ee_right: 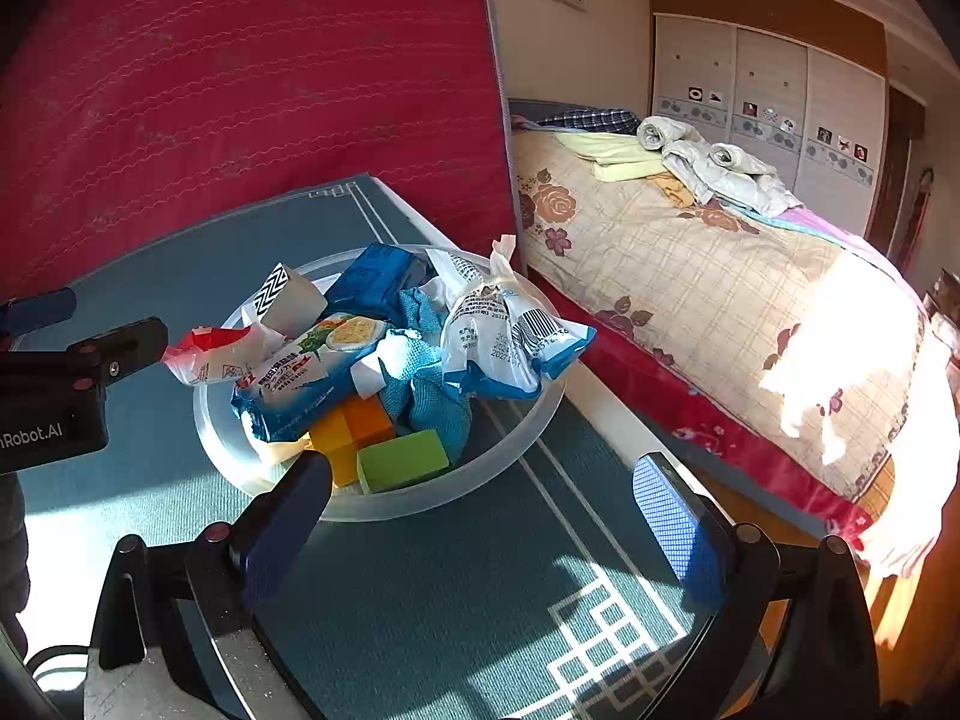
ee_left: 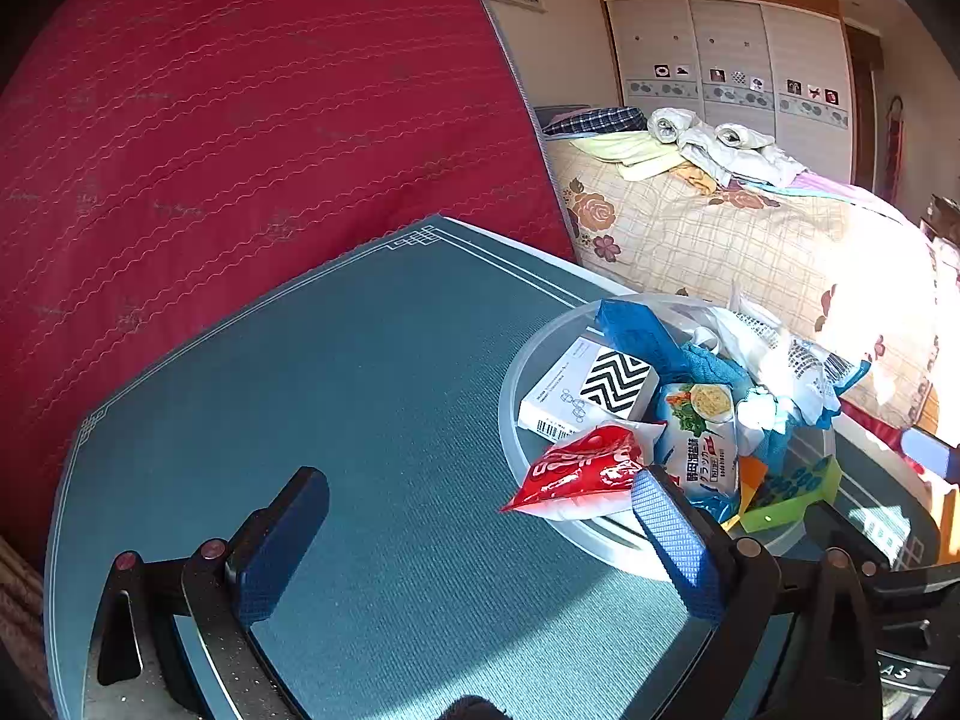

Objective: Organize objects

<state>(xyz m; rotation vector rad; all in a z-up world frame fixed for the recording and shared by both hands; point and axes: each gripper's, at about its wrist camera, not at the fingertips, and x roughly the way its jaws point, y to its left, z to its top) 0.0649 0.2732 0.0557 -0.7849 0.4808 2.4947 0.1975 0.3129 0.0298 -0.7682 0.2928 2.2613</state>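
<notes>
A clear round bowl (ee_left: 510,384) (ee_right: 528,420) on the teal table mat (ee_left: 372,372) (ee_right: 456,576) holds a red snack packet (ee_left: 576,468) (ee_right: 210,354), a cracker pack (ee_left: 702,438) (ee_right: 312,372), a zigzag-patterned box (ee_left: 600,390) (ee_right: 282,297), blue cloth (ee_right: 432,396), a white-blue packet (ee_right: 510,342), orange blocks (ee_right: 354,426) and a green block (ee_left: 786,492) (ee_right: 402,459). My left gripper (ee_left: 480,504) is open and empty, its right finger by the bowl's near rim. My right gripper (ee_right: 480,495) is open and empty just in front of the bowl.
A red quilted mattress (ee_left: 240,120) (ee_right: 240,90) stands upright behind the table. A bed (ee_left: 750,252) (ee_right: 720,276) with folded clothes lies to the right, wardrobe doors (ee_left: 732,60) behind it. The left gripper's body (ee_right: 54,384) shows at the right wrist view's left edge.
</notes>
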